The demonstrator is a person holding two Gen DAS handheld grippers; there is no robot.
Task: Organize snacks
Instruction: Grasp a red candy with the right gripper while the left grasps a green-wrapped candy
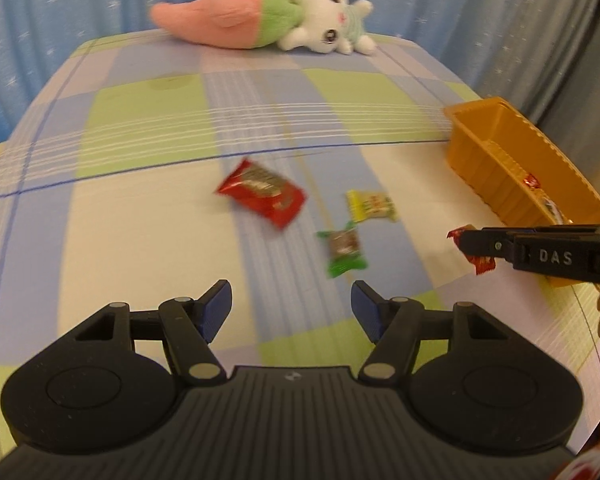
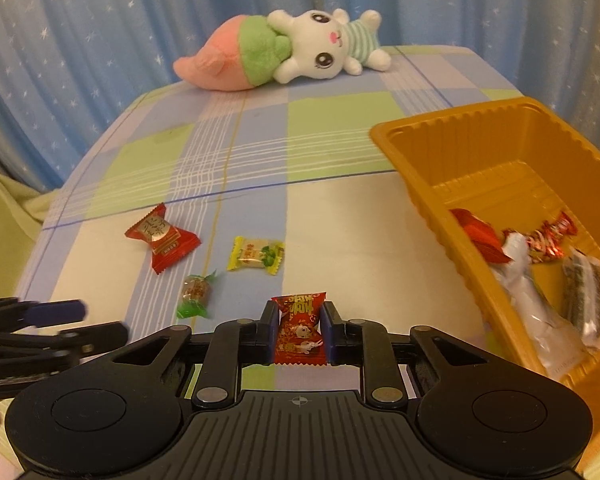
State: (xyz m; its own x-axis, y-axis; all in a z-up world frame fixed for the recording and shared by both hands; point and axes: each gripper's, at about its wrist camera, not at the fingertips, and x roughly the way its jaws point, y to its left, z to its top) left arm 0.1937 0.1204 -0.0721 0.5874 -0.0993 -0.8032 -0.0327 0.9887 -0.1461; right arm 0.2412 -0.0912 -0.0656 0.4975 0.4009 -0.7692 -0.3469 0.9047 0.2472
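On the checked bed [image 2: 340, 216], going from the left, three snacks lie loose: a red packet [image 2: 162, 238], a green-ended candy [image 2: 196, 296] and a yellow sweet [image 2: 255, 255]. The left gripper [image 1: 292, 310] is spread wide and empty, near the green candy. The right gripper [image 2: 300, 330] is clenched on a red candy [image 2: 300, 330], held just beside the orange tray [image 2: 412, 168] (several wrappers already lie in it). By my judgement, roughly half is done.
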